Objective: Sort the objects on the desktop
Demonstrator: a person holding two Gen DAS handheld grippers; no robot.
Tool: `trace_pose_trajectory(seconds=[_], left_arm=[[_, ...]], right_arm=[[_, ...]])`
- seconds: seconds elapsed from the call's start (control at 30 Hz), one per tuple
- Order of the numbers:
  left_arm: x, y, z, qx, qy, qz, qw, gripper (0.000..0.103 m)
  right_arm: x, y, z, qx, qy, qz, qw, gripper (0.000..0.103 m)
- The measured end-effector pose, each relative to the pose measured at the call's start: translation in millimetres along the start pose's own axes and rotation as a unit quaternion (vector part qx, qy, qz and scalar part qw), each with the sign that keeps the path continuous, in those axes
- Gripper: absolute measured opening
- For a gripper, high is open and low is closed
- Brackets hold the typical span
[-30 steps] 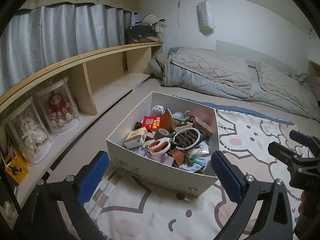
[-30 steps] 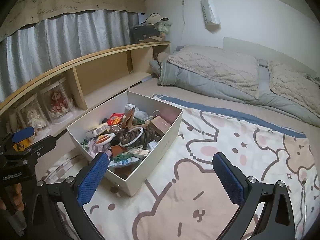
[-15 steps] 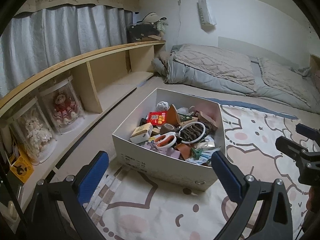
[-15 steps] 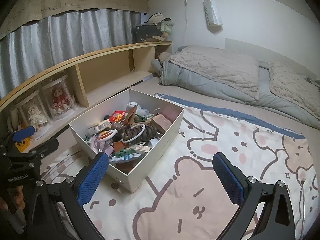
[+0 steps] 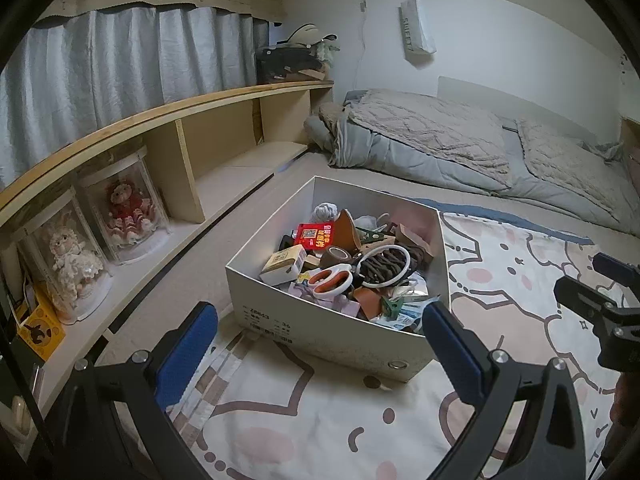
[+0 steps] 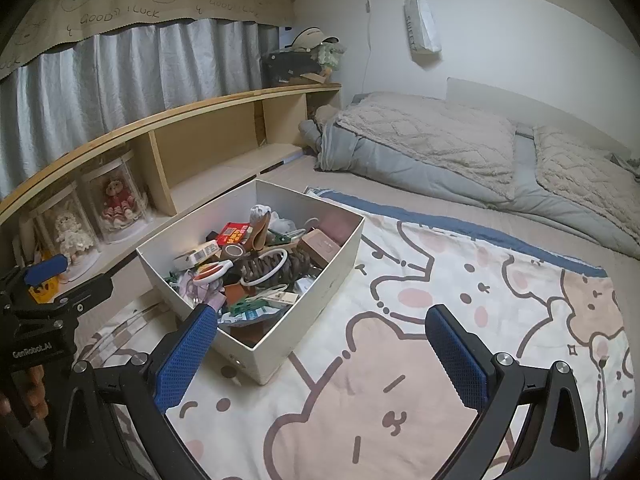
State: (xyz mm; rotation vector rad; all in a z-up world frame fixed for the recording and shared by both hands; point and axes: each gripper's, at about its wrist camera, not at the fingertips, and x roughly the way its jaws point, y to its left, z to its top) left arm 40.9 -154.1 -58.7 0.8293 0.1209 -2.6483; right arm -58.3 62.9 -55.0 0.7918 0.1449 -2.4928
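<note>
Wide apart and gripping nothing, both pairs of jaws: the left gripper point(image 5: 320, 352) hangs just short of the white open-topped cardboard box point(image 5: 320, 320), and the right gripper point(image 6: 320, 356) hangs over the cartoon-bear blanket point(image 6: 400, 380) with the box ahead of its left finger point(image 6: 188, 356). Over the last second both cameras have eased back and a touch higher, so the box sits further up between the left jaws than it did. Inside, nothing has shifted: the orange-handled white scissors point(image 5: 332, 280), the red printed packet point(image 5: 314, 236), the brown tape roll point(image 5: 335, 257) and the white ring around dark cord point(image 5: 384, 266) lie jumbled together. Whether this jumble awaits sorting or has been gathered here, I can't tell.
</note>
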Motion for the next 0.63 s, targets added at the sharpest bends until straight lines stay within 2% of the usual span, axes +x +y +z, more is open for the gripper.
trace_pose_trajectory(seconds=[0.63], left_arm=[[-1.6, -0.4, 1.6, -0.001, -0.001, -0.002, 1.0, 0.103]], right_arm=[[-0.1, 0.4, -1.1, 0.0, 0.003, 0.0, 1.0, 0.103]])
